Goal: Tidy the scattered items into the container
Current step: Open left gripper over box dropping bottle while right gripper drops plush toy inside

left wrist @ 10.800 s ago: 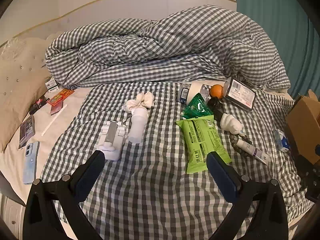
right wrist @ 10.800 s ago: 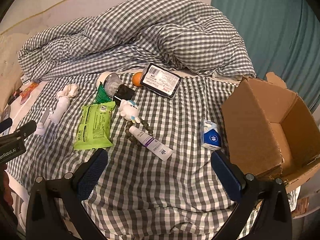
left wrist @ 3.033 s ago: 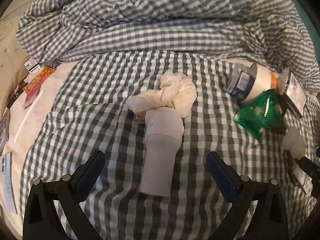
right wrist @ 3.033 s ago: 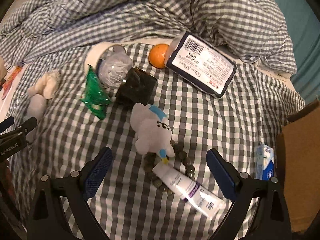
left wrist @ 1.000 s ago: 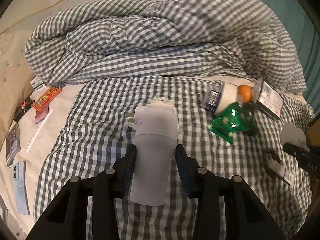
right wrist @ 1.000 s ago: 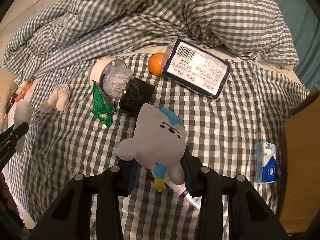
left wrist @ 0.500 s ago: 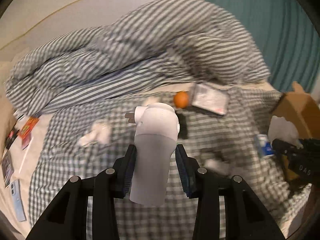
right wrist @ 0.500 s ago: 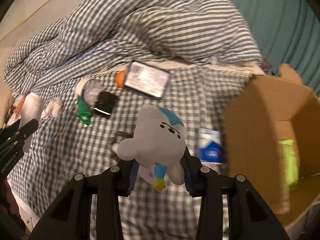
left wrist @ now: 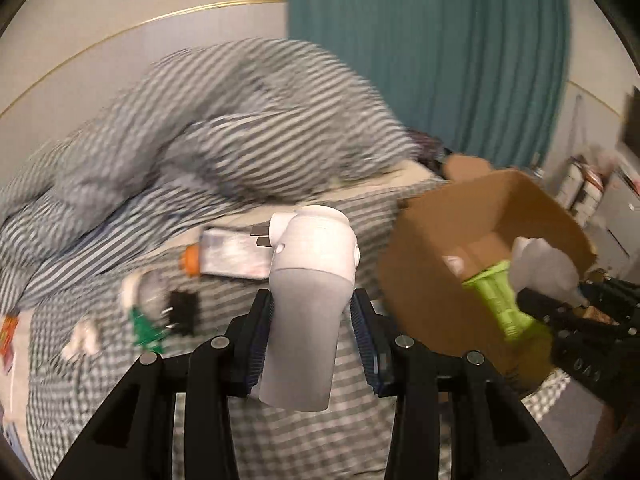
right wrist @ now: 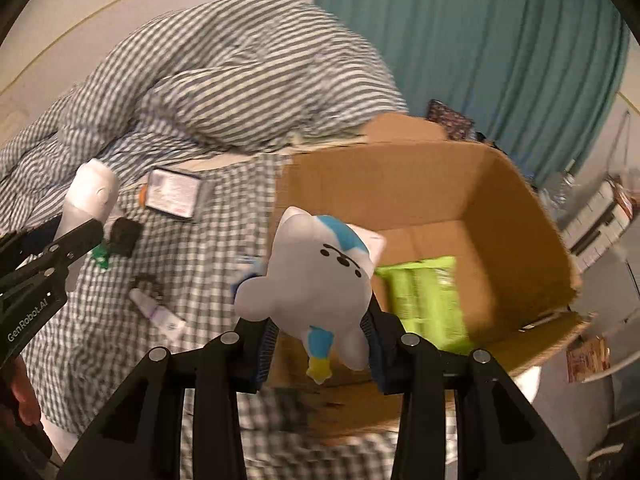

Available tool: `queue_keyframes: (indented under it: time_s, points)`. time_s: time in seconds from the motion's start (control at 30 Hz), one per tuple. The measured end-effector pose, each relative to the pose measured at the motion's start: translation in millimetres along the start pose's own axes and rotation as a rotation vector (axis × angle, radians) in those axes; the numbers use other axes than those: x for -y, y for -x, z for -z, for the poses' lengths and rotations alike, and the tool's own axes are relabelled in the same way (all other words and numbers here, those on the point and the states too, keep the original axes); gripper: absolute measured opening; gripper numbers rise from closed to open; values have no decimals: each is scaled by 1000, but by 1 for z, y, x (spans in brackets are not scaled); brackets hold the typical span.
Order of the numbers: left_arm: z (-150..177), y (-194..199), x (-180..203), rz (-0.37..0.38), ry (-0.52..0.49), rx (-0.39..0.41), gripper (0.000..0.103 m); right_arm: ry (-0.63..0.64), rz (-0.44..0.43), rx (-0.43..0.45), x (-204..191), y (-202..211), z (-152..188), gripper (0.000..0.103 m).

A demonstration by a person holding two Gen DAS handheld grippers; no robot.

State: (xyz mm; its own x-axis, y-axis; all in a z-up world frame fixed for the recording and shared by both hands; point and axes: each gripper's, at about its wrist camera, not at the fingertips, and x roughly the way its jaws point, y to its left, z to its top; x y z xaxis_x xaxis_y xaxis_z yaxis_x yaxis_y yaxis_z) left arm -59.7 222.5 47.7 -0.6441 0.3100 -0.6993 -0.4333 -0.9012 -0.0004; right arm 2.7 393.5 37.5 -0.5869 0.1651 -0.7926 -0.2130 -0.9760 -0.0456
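Closest to the right wrist camera, the right claw (right wrist: pixel 320 334) is clamped on a white and blue plush toy (right wrist: pixel 316 280), which hangs at the near wall of the open cardboard box (right wrist: pixel 516 216), not yet released. In the left wrist view, the left claw (left wrist: pixel 316 334) is clamped on a white and grey plug-in device (left wrist: pixel 306 304) with two prongs at its top; it is held above the checked bed sheet (left wrist: pixel 100 380), short of the box, which lies to its right.

Inside the box, a green wipes pack (right wrist: pixel 424 300) already lies on the bottom, so at least one item is stowed. A small pale thing (left wrist: pixel 452 262) also shows inside in the left view, too blurred to name.

Judging from this, the task is partly done: two more items are in hand and about to go in.

Farther out on the sheet, much is left: a white tube (right wrist: pixel 158 314) beside some dark beads (right wrist: pixel 146 282), a black block (right wrist: pixel 124 234), a green packet (left wrist: pixel 146 330), a pale cloth lump (left wrist: pixel 84 342), a round clear-topped tub (left wrist: pixel 146 290), an orange (left wrist: pixel 190 260) and a dark labelled pack (right wrist: pixel 174 196). Beyond them the rumpled checked duvet (right wrist: pixel 224 80) is piled against the headboard.
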Motion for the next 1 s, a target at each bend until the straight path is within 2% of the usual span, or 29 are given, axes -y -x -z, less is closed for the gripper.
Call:
queue_keyframes:
  time_s: [0.2, 0.4, 0.57, 0.6, 0.63, 0.67, 0.7, 0.73, 0.83, 1.0]
  points:
    - [-24, -19, 74, 119, -78, -15, 40, -80, 55, -19, 59, -4, 5, 38]
    - [-26, -45, 128, 160, -132, -55, 40, -131, 71, -55, 92, -24, 5, 38]
    - [-21, -62, 146, 152, -169, -69, 43, -178, 84, -71, 112, -41, 8, 39]
    - [-20, -62, 149, 148, -181, -60, 53, -190, 87, -67, 116, -40, 11, 44]
    - [-20, -61, 149, 134, -185, -45, 74, -207, 93, -66, 120, -41, 11, 69]
    - [-20, -59, 149, 101, -180, -28, 84, -227, 112, -63, 125, -41, 12, 86]
    - [-21, -57, 146, 87, -177, -16, 103, -240, 150, -54, 128, -40, 13, 87]
    - [-22, -56, 144, 89, -174, -5, 103, -248, 170, -45, 131, -39, 10, 87]
    - [-22, -53, 140, 87, -173, -5, 103, -270, 143, -38, 138, -36, 9, 87]
    - [-20, -49, 128, 79, -158, -8, 103, -257, 151, -40, 130, -35, 8, 87]
